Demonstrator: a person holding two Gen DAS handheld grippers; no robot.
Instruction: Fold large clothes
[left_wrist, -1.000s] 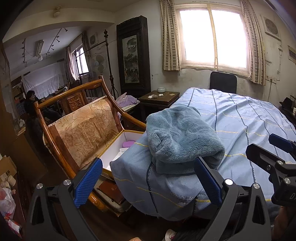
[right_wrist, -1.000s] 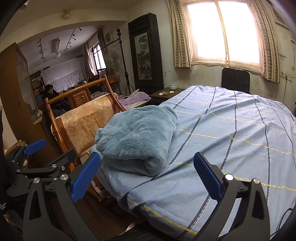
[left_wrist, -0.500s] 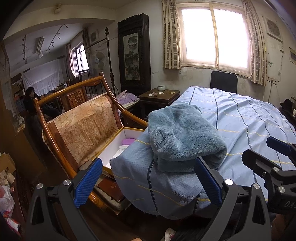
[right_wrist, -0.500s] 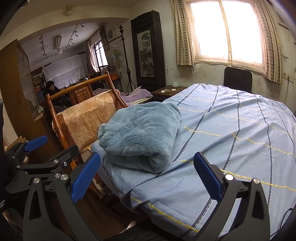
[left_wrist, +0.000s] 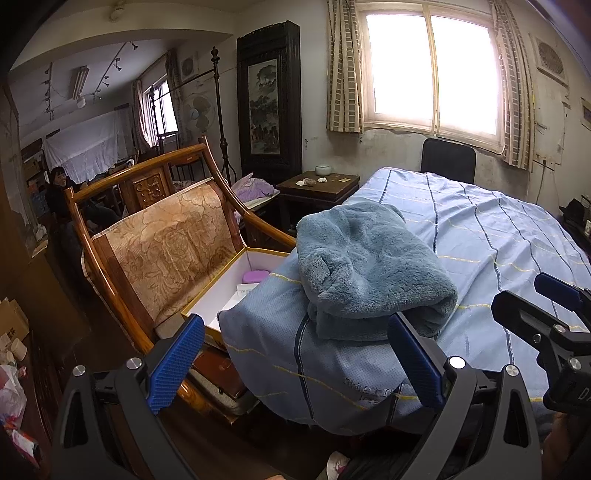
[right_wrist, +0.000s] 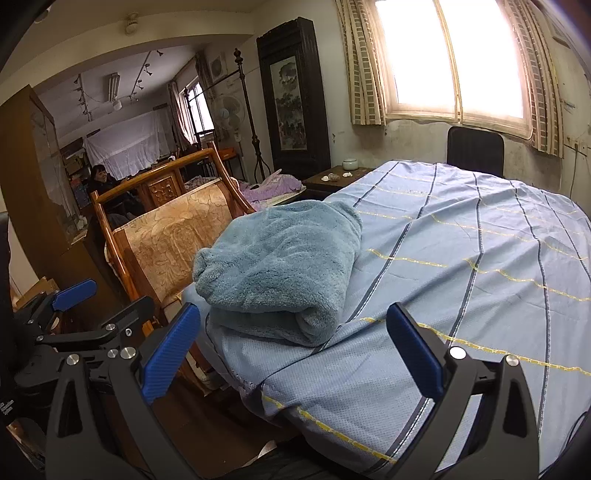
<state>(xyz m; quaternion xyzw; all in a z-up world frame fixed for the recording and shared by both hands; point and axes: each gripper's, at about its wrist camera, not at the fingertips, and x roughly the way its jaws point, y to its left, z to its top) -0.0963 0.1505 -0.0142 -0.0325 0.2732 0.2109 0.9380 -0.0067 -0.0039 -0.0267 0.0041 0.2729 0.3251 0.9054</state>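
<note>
Left wrist view: the left gripper (left_wrist: 295, 354) is hovering with its two blue-padded fingers (left_wrist: 175, 363) spread wide apart, gripping nothing. One folded blue fleece garment (left_wrist: 369, 273) is lying just ahead of and between the fingertips, on the near corner of one bed covered by a striped blue sheet (left_wrist: 491, 236). One wooden chair (left_wrist: 166, 243) is standing ahead to the left of the gripper, with one open white box (left_wrist: 236, 291) beside it. The right gripper (left_wrist: 554, 306) is showing at the right edge.

Right wrist view: the right gripper (right_wrist: 291, 350) is also holding its two fingers (right_wrist: 413, 350) wide apart and empty. The same single garment (right_wrist: 277, 266) is resting ahead and slightly left of it, at the bed corner. The left gripper (right_wrist: 92, 306) is sitting at the lower left, fingers parted. One person (right_wrist: 99, 177) is sitting far back to the left.
</note>
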